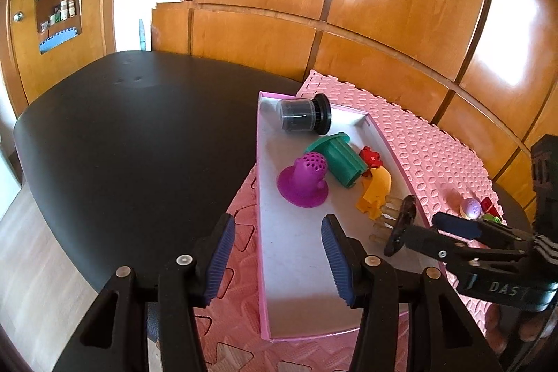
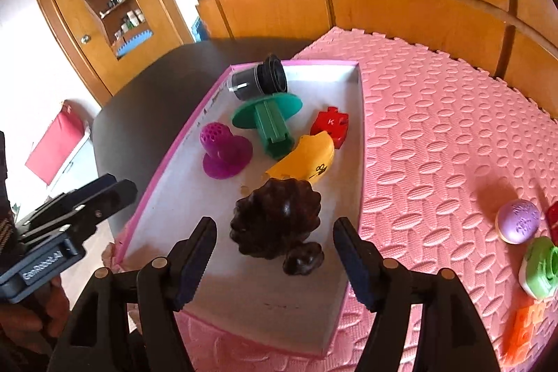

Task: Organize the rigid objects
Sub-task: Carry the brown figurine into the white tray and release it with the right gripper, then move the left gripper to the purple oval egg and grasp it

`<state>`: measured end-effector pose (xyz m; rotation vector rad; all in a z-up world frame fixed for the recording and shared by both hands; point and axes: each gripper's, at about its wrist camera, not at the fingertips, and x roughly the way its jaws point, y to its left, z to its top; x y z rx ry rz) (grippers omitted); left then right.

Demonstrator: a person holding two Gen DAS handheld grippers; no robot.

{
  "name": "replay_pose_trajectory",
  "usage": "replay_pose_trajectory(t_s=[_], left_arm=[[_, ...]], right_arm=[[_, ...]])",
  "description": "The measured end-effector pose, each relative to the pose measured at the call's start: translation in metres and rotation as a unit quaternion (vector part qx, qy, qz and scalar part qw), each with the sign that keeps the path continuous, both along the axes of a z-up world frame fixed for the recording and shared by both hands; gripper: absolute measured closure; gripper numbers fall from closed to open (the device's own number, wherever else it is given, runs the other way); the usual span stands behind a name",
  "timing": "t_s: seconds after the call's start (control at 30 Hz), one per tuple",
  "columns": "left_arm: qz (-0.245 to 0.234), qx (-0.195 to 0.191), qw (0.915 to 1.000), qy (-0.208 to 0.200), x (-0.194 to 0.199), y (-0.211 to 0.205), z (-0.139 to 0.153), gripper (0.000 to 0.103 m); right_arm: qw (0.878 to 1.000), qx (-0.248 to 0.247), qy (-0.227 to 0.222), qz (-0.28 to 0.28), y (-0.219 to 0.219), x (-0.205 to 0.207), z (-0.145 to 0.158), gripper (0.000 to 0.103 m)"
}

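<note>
A pink-rimmed white tray (image 1: 296, 267) (image 2: 265, 295) lies on a pink foam mat. In it lie a black cylinder (image 1: 303, 114) (image 2: 258, 81), a green flanged piece (image 1: 340, 159) (image 2: 270, 119), a purple perforated piece (image 1: 305, 180) (image 2: 223, 150), a red puzzle piece (image 1: 370, 156) (image 2: 329, 124), a yellow curved piece (image 1: 376, 190) (image 2: 307, 161) and a dark brown scalloped wooden object (image 1: 401, 225) (image 2: 275, 225). My right gripper (image 2: 275, 262) (image 1: 423, 227) is open above the tray, its jaws on either side of the dark object. My left gripper (image 1: 277, 262) (image 2: 104, 189) is open and empty over the tray's near left edge.
On the mat (image 2: 436, 145) right of the tray lie a lilac ball (image 2: 518, 222) (image 1: 470, 208), a green-and-white ring piece (image 2: 540, 267), a red piece (image 2: 552, 218) and an orange block (image 2: 526, 333). A black table (image 1: 139, 145) extends left. Wooden panel walls stand behind.
</note>
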<state>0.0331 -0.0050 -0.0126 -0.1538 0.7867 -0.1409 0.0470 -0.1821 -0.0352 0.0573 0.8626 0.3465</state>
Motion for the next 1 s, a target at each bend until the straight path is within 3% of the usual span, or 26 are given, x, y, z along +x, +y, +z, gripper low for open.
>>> replay_pose_trajectory(t_s=[0.3, 0.63, 0.83, 1.0], left_arm=[[-0.021, 0.012, 0.9995, -0.022, -0.011, -0.014, 0.013, 0.048], [-0.064, 0.033, 0.9958, -0.057, -0.025, -0.042, 0.035, 0.048], [-0.100, 0.046, 0.9916, -0.068, -0.031, -0.066, 0.044, 0.048], [-0.142, 0.054, 0.9857, -0.072, -0.036, -0.093, 0.050, 0.043]], right_arm=[[0.999, 0.000, -0.031, -0.036, -0.033, -0.024, 0.022, 0.033], [0.992, -0.017, -0.052, -0.117, -0.106, -0.043, 0.035, 0.033], [0.979, -0.023, -0.067, -0.192, -0.170, -0.056, 0.045, 0.033], [0.957, -0.046, -0.068, -0.279, -0.227, -0.066, 0.036, 0.033]])
